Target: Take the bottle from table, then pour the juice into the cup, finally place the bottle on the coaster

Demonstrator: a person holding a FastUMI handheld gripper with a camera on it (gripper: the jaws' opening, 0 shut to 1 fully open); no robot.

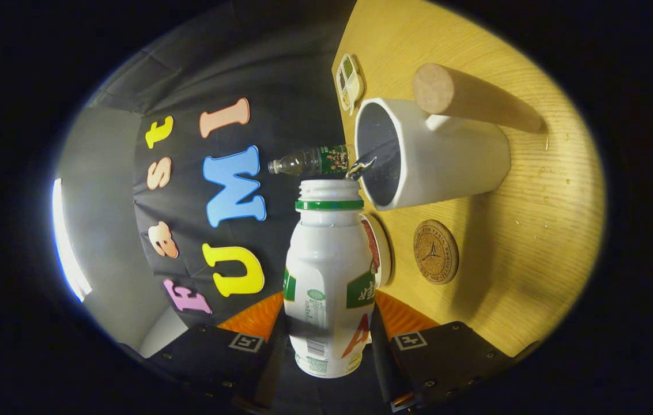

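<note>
bottle [329,276] between hand-held gripper [326,346] fingers

The bottle [329,271] hides part of a round lidded tub [377,249] behind it

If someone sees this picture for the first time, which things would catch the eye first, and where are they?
First comes the white bottle, clamped between the gripper fingers and tipped so its open mouth meets the rim of the white cup, where a thin stream of liquid is passing. Next is the round cork coaster, lying on the wooden table beside the cup. A cork-ended wooden cylinder lies just beyond the cup.
</note>
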